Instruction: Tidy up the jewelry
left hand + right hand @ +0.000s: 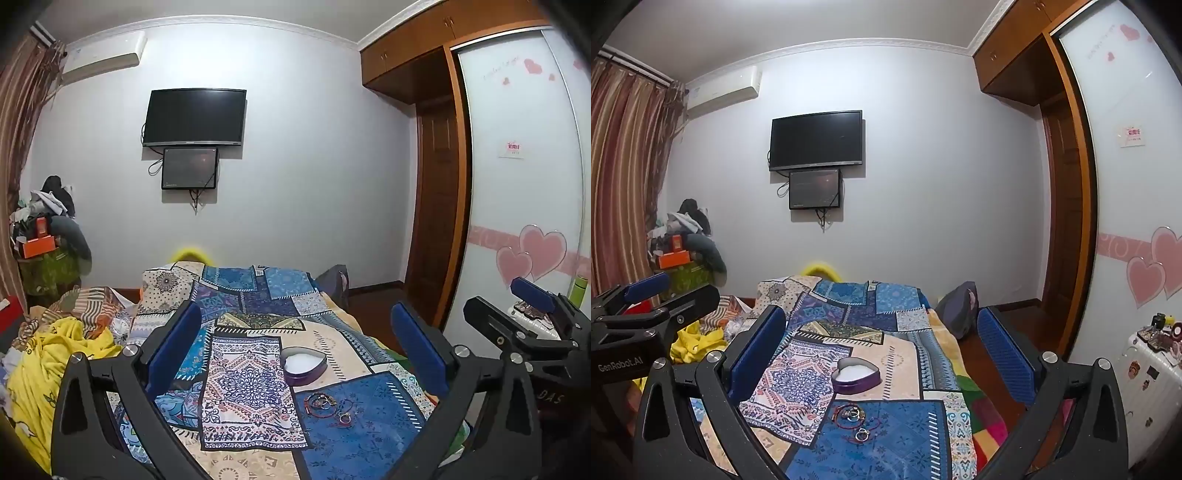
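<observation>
Bed (332,339): covered with a patchwork spread (240,387) in blue, cream and navy panels.

Heart-shaped box (303,364): purple wall, pale inside, lid off, upright on the spread. Seen from the left wrist, it sits near the middle of the bed, at about 12 o'clock from the jewelry.

Jewelry (328,404): a small loose cluster of red cord bracelets, a beaded bracelet and metal rings, lying flat on a blue panel of the spread, near the box but apart from it. In the right wrist view the same cluster (855,421) lies at 6 o'clock from the box (856,373).

Left hand-held gripper (295,354): blue-padded fingers spread wide, nothing between them; raised above the bed, touching no item. It also shows at 9 o'clock in the right wrist view (646,291).

Right hand-held gripper (882,354): fingers likewise spread wide, holding nothing, raised above the bed. In the left wrist view it appears at 3 o'clock (532,295).

Surroundings: wall television (195,117) with a smaller screen (190,168) below it at 12 o'clock; yellow bedding (55,354) at 9 o'clock; wardrobe door with pink hearts (532,254) at 3 o'clock; white suitcase (1145,373) beside it.
</observation>
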Tool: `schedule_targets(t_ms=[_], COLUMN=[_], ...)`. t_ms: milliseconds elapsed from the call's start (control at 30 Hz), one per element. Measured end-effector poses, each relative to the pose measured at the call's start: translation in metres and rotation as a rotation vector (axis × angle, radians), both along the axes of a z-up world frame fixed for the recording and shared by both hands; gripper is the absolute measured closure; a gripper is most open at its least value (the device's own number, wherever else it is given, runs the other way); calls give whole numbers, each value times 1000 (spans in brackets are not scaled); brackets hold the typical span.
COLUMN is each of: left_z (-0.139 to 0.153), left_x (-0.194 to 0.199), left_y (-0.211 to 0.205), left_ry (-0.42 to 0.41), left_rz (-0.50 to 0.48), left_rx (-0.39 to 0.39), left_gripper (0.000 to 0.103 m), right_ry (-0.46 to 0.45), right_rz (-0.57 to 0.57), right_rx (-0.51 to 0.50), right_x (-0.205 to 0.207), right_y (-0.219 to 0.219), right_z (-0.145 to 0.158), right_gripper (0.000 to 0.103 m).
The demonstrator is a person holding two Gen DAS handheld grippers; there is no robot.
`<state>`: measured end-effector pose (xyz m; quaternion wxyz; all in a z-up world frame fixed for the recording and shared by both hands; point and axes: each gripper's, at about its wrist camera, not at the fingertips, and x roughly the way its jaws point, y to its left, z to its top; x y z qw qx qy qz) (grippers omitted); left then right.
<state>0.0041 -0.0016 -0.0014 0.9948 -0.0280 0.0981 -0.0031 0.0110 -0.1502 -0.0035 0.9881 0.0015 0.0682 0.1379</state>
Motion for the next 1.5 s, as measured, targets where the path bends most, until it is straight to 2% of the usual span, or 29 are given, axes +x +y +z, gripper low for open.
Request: schedule_targets(t_ms=[1500], left_z=[-1], left_x=[2], left_y=[6], left_ry=[15], left_rz=[13], left_rx=[-8], left_gripper=[0], right_ry=[22], right_rz=[14], right_rx=[-10], right_x=[-3], right_y=[5], right_z=[7], right_gripper=[0])
